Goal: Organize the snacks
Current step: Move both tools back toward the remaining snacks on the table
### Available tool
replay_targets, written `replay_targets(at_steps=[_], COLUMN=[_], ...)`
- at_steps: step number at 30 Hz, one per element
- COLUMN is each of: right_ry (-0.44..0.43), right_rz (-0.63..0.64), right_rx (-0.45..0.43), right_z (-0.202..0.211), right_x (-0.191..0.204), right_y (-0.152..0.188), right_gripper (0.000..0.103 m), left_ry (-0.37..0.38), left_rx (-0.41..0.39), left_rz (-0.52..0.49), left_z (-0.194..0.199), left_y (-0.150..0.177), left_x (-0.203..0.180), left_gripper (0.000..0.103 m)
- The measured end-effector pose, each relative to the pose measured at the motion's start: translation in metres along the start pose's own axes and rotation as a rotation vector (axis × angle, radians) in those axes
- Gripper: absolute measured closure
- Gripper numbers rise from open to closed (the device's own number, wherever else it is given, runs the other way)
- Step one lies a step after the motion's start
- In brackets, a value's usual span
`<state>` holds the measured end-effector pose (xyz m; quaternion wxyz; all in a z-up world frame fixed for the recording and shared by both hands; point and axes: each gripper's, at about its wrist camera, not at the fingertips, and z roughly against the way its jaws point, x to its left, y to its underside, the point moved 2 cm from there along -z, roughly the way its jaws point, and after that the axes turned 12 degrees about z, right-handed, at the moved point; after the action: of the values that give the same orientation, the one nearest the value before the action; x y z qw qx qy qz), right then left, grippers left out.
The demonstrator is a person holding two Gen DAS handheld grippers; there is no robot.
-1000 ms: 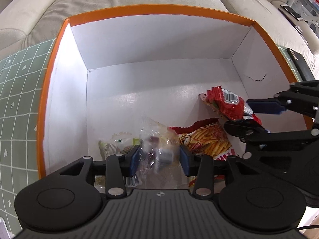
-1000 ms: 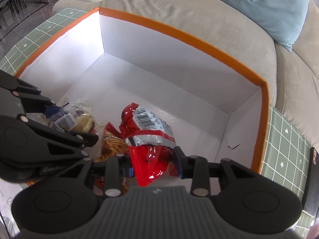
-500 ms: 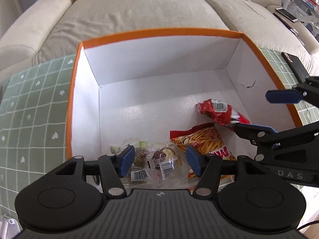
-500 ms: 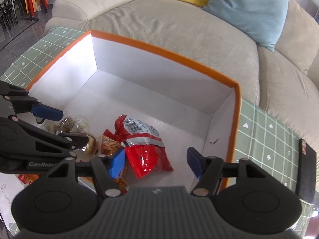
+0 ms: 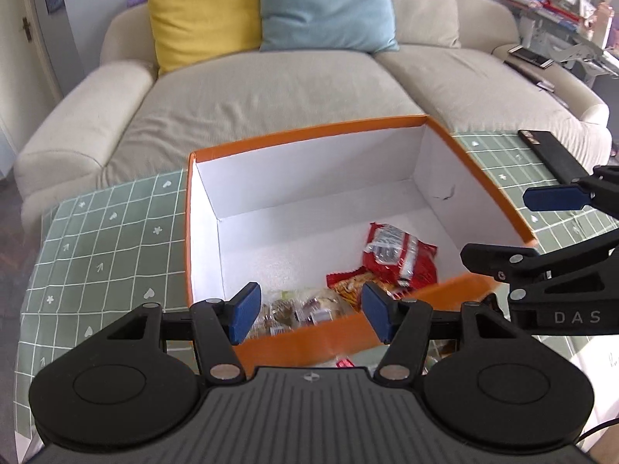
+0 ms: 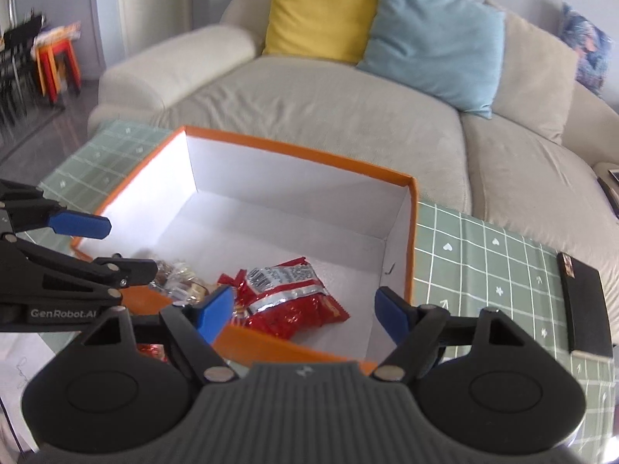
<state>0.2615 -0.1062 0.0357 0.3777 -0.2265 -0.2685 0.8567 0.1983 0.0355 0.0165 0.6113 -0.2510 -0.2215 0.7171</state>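
An orange box (image 5: 188,232) with white inner walls stands on the green checked cloth. On its floor lie a red snack bag (image 5: 398,255) (image 6: 294,294), an orange bag of stick snacks (image 5: 348,284) and a clear bag of small wrapped sweets (image 5: 301,311) (image 6: 182,278). My left gripper (image 5: 309,311) hovers open above the box's near wall, with nothing between its fingers. To its right, my right gripper (image 6: 303,309) is also above the near wall. Its jaws are opening, with nothing held between them; the red bag lies below and beyond them.
A beige sofa (image 5: 271,89) with a yellow cushion (image 5: 201,15) and a blue cushion (image 5: 325,4) stands behind the box. A black flat device (image 6: 584,305) lies on the cloth right of the box. A small red wrapper (image 5: 344,363) lies outside the near wall.
Both grippers let go of their snacks, opened, and rose back out of the box. The clear sweets bag and the red bag now lie on the box floor.
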Motion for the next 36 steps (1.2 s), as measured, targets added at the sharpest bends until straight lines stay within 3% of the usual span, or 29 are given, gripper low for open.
replay_targets(at_steps=[4, 10, 18, 36], right_ry=[0.037, 0.055, 0.113, 0.131], right_rz=[-0.035, -0.119, -0.183, -0.134], right_rx=[-0.070, -0.109, -0.145, -0.105], right_z=[0.019, 0.033, 0.046, 0.026], right_x=[0.014, 0.033, 0.056, 0.100], right_y=[0.027, 0.066, 0.107, 0.163], right_gripper=[0.025, 0.025, 0.025, 0.027], left_ry=[0.035, 0.097, 0.100, 0.117], left_rx=[-0.059, -0.112, -0.128, -0.033], left_rz=[0.007, 0.052, 0.098, 0.158], left_z=[0.018, 0.035, 0.041, 0.024], left_y=[0.020, 0.053, 0.095, 0.154], left_x=[-0.001, 0.002, 0.013, 0.041], left_gripper=[0.033, 0.033, 0.033, 0.031])
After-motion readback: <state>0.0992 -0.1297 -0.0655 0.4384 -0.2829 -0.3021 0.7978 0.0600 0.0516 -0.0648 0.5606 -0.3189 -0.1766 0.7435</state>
